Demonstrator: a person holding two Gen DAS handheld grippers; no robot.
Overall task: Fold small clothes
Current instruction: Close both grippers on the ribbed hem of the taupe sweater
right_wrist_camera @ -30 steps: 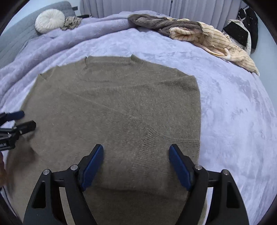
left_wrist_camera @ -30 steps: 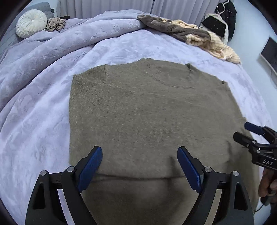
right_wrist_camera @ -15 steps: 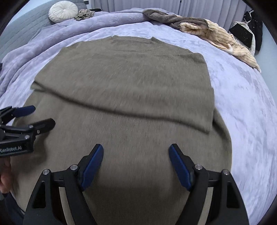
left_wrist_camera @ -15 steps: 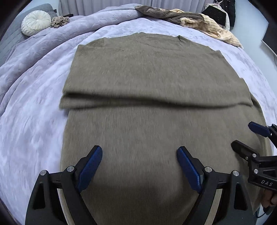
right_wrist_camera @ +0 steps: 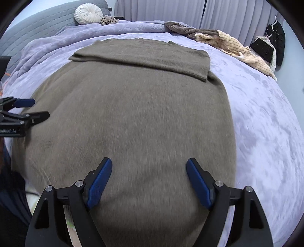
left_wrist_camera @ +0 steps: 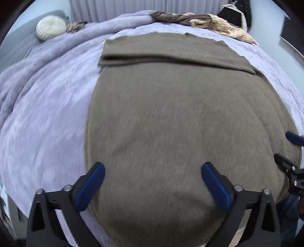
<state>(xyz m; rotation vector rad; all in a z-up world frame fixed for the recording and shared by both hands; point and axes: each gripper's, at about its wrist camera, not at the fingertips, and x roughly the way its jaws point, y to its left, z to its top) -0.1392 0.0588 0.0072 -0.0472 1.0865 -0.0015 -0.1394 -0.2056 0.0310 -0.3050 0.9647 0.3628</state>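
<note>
The sweater (left_wrist_camera: 171, 123) lies flat across the bed (left_wrist_camera: 47, 114), its far part already folded over. Both grippers, left gripper (left_wrist_camera: 152, 182) and right gripper (right_wrist_camera: 149, 182), hover open and empty above its near part; the left jaws have just been opening wider. Next move, I judge: grip the 2 near corners at the bed's near edge and fold forward.

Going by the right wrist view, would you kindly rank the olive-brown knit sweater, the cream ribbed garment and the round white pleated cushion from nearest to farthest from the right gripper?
1. Olive-brown knit sweater: directly beneath the right gripper, spread on the bed.
2. Cream ribbed garment: far right, near the bed's edge.
3. Round white pleated cushion: far left, against the headboard.
</note>
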